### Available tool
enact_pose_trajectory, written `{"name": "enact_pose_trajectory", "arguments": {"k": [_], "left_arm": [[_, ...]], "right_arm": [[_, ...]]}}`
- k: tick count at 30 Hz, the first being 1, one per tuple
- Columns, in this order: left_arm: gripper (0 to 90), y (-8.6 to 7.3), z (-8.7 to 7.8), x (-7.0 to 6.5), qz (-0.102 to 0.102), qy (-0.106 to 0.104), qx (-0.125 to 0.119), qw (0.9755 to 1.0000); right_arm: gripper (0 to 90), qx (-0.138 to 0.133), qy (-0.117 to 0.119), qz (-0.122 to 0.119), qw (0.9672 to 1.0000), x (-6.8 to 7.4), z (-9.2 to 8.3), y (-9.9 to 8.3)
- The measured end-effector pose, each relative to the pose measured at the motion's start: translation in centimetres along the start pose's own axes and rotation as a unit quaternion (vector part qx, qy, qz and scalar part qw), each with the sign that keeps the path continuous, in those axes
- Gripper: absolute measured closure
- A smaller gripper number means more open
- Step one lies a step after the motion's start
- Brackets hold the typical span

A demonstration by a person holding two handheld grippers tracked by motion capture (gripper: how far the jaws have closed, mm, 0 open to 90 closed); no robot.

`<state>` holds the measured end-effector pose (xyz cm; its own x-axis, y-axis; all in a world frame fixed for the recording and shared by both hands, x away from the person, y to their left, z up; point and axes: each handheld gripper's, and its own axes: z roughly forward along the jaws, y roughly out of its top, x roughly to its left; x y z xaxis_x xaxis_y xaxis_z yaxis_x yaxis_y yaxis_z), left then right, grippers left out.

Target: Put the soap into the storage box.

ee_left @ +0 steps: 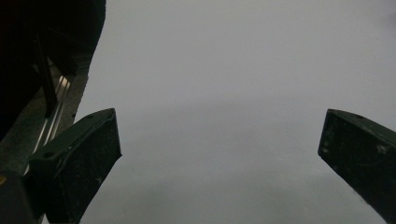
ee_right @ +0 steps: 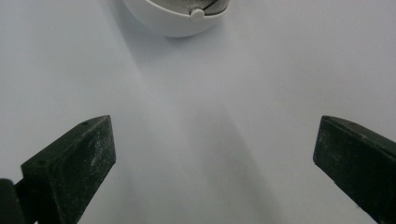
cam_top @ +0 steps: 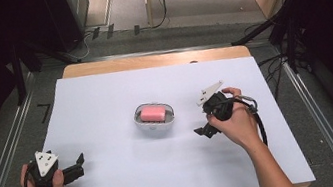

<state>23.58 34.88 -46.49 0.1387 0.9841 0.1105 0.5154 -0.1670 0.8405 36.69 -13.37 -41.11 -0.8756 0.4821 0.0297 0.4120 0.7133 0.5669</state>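
Note:
A pink bar of soap point(cam_top: 152, 114) lies in a white dish point(cam_top: 156, 126) at the middle of the white sheet point(cam_top: 103, 93). My right gripper point(cam_top: 206, 121) is to the right of the dish, apart from it, jaws wide open and empty, pointing left and down. In the right gripper view the dish's rounded wall point(ee_right: 173, 18) shows at the top, beyond the spread jaws of my right gripper point(ee_right: 212, 163). My left gripper point(cam_top: 79, 167) rests at the near left of the sheet, open and empty. In the left gripper view, my left gripper point(ee_left: 219, 154) has only bare sheet between its jaws.
The white sheet covers a wooden table point(cam_top: 154, 61) whose far edge shows beyond it. Metal rails point(cam_top: 6, 149) run along both sides on the grey floor. Cables and dark stands point(cam_top: 286, 34) are at the far right; the sheet's left edge point(ee_left: 86, 84) borders a dark rail.

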Motion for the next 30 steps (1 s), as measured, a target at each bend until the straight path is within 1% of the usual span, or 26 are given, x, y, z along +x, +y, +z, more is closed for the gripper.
{"name": "enact_pose_trajectory", "arguments": {"k": [1,3,5,9,11,13,23,30], "left_arm": [[0.0,0.0,0.0,0.0,0.000,0.000,0.000,1.0000],[0.0,0.0,0.0,0.0,0.001,0.000,0.000,1.0000],[0.0,0.0,0.0,0.0,0.002,0.001,0.000,1.0000],[0.0,0.0,0.0,0.0,0.002,0.001,0.000,1.0000],[0.0,0.0,0.0,0.0,0.002,0.001,0.000,1.0000],[0.0,0.0,0.0,0.0,0.003,0.002,0.000,1.0000],[0.0,0.0,0.0,-0.1,0.004,0.002,0.001,1.0000],[0.0,0.0,0.0,-0.1,0.005,0.003,0.001,1.0000]], "right_arm": [[0.0,0.000,0.000,0.000,1.0000,0.0,0.0,0.0],[0.0,-0.006,-0.003,0.008,0.9999,-0.1,-0.1,-0.9],[0.0,-0.007,-0.003,0.011,0.9999,-0.2,-0.2,-1.2],[0.0,-0.015,-0.009,0.026,0.9995,-0.3,-0.5,-2.8],[0.0,-0.016,-0.009,0.026,0.9995,-0.3,-0.5,-3.0],[0.0,-0.019,-0.012,0.030,0.9993,-0.4,-0.6,-3.9],[0.0,-0.030,-0.020,0.055,0.9979,-0.6,-0.9,-6.6],[0.0,-0.044,-0.027,0.063,0.9967,-0.7,-1.2,-8.2]]}}
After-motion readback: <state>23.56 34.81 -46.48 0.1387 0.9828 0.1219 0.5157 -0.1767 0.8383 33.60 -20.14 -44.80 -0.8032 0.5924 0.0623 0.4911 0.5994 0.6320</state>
